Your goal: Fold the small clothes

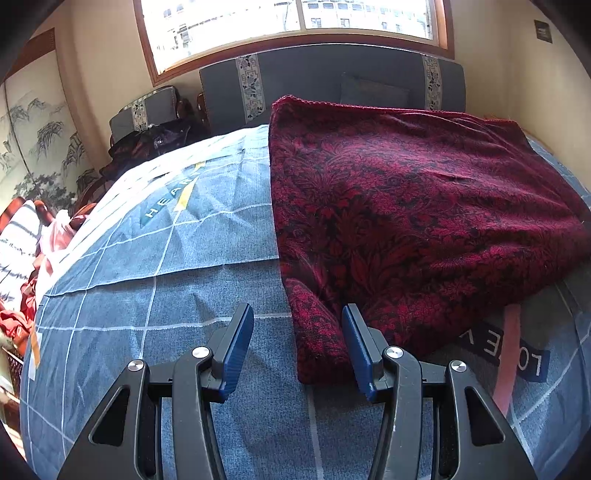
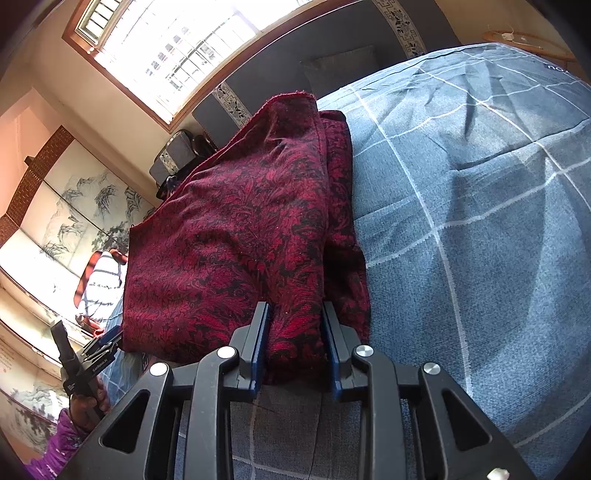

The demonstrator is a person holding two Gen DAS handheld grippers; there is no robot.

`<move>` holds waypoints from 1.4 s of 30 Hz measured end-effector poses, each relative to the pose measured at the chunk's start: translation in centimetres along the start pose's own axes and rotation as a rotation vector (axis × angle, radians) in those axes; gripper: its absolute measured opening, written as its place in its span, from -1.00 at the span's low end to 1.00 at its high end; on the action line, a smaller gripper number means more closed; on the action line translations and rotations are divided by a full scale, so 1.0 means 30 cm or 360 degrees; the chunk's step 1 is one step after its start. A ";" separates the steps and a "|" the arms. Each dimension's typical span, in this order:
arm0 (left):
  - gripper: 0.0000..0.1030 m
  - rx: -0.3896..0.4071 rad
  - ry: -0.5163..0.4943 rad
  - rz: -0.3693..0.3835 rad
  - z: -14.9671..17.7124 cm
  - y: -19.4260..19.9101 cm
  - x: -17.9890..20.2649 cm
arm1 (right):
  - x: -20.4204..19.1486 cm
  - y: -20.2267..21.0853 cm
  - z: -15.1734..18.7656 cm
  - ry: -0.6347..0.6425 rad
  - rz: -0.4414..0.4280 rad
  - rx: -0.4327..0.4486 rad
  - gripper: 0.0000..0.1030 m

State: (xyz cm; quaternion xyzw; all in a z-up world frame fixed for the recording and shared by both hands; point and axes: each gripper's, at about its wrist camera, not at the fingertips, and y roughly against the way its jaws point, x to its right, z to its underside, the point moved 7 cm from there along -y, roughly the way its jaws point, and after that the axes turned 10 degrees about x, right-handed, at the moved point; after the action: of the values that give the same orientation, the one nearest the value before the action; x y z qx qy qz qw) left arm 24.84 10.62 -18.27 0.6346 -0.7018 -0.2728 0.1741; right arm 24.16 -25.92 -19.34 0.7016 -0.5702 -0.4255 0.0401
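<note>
The red patterned garment (image 1: 406, 206) lies on the bed (image 1: 184, 332), spread from the middle toward two o'clock in the left wrist view, already doubled over so that layered edges show along its right side in the right wrist view (image 2: 229, 236). Its near corner sits at six o'clock there, clamped between the pads of the right tool (image 2: 295, 343), which press on a thick bunch of cloth. The left tool (image 1: 297, 350) has its jaws apart with nothing gripped; the garment's near left corner lies between and just beyond its right finger (image 1: 356, 343), though whether that finger touches the cloth is hard to tell through the fisheye. To do this fold well, the left tool should probably close on that corner so both ends lift together, keeping the edge taut and level before carrying it toward twelve o'clock. Beyond, at twelve, stand the headboard (image 1: 317, 77) and window (image 1: 291, 18)
</note>
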 end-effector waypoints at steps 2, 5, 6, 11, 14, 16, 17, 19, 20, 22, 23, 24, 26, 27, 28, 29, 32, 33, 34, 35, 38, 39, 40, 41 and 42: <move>-0.02 -0.0007 0.0017 0.0018 0.008 0.002 -0.003 | 0.000 0.000 0.000 0.0010 0.0007 0.0001 -0.49; -0.02 -0.0022 0.0050 0.0052 0.019 0.005 -0.015 | -0.005 -0.001 0.003 0.0032 0.0021 0.0001 -0.48; -0.02 -0.0029 0.0056 0.0062 0.022 0.008 -0.018 | -0.007 -0.001 0.004 0.0033 0.0019 0.0000 -0.46; -0.02 -0.0060 0.0010 0.0101 0.031 0.037 -0.019 | -0.002 -0.001 0.002 0.0002 -0.0012 -0.0007 -0.44; -0.02 -0.0074 0.0004 0.0164 0.022 0.075 -0.024 | 0.000 -0.001 0.000 -0.0014 -0.0028 -0.0011 -0.42; -0.02 -0.0023 0.0048 0.0225 -0.003 0.117 -0.041 | 0.002 0.001 0.001 -0.0029 -0.0045 -0.0013 -0.35; -0.01 0.0022 0.0082 0.0237 -0.027 0.138 -0.060 | 0.001 0.004 0.001 -0.0038 -0.0058 -0.0013 -0.33; 0.08 0.0073 0.0171 0.0273 -0.080 0.158 -0.100 | 0.001 0.013 0.001 -0.0040 -0.0079 -0.0009 -0.22; 0.29 0.0059 0.0221 0.0308 -0.104 0.150 -0.116 | -0.001 0.018 0.001 -0.0037 -0.0079 -0.0007 -0.20; 0.49 0.0033 0.0330 0.0373 -0.148 0.113 -0.145 | -0.006 0.023 -0.001 -0.0031 -0.0088 -0.0009 -0.13; 0.50 0.0029 0.0368 0.0416 -0.167 0.089 -0.152 | -0.009 0.025 -0.004 -0.0029 -0.0091 -0.0006 -0.11; 0.49 0.0006 0.0390 0.0455 -0.182 0.059 -0.150 | -0.009 0.027 -0.008 -0.0030 -0.0091 -0.0004 -0.09; 0.49 -0.0079 0.0417 0.0532 -0.191 -0.012 -0.130 | -0.006 0.028 -0.023 -0.0044 -0.0093 0.0008 -0.07; 0.49 -0.0110 0.0441 0.0563 -0.190 -0.045 -0.127 | -0.003 0.030 -0.032 -0.0054 -0.0089 0.0015 -0.06; 0.49 -0.0131 0.0468 0.0594 -0.185 -0.074 -0.119 | 0.002 0.031 -0.042 -0.0066 -0.0084 0.0022 -0.04; 0.49 -0.0153 0.0489 0.0625 -0.173 -0.102 -0.110 | 0.009 0.029 -0.055 -0.0078 -0.0079 0.0027 -0.03; 0.49 -0.0233 0.0515 0.0685 -0.156 -0.170 -0.092 | 0.026 0.017 -0.098 -0.0077 -0.0044 0.0029 0.02; 0.49 -0.0246 0.0531 0.0699 -0.154 -0.187 -0.090 | 0.029 0.009 -0.114 -0.0067 -0.0035 0.0023 0.03; 0.49 -0.0257 0.0558 0.0725 -0.152 -0.199 -0.089 | 0.032 -0.003 -0.129 -0.0058 -0.0030 0.0011 0.03; 0.50 -0.0266 0.0595 0.0762 -0.153 -0.209 -0.089 | 0.035 -0.018 -0.143 -0.0055 -0.0027 -0.0005 0.03; 0.50 -0.0267 0.0718 0.0852 -0.167 -0.236 -0.099 | 0.047 -0.070 -0.179 -0.0073 -0.0036 -0.0041 0.04; 0.49 -0.0264 0.0735 0.0866 -0.173 -0.244 -0.099 | 0.053 -0.089 -0.188 -0.0085 -0.0033 -0.0053 0.04; 0.49 -0.0263 0.0737 0.0878 -0.179 -0.252 -0.099 | 0.059 -0.107 -0.196 -0.0103 -0.0032 -0.0062 0.04; 0.49 -0.0263 0.0733 0.0891 -0.186 -0.258 -0.095 | 0.063 -0.124 -0.205 -0.0127 -0.0043 -0.0070 0.04; 0.49 -0.0261 0.0725 0.0899 -0.193 -0.265 -0.092 | 0.064 -0.142 -0.212 -0.0150 -0.0061 -0.0078 0.04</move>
State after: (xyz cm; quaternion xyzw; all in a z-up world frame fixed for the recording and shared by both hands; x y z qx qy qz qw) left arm 34.95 12.05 -18.20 0.4442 -0.7684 -0.1211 0.4445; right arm 31.49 -28.79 -18.67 0.6904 -0.5473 -0.4726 0.0222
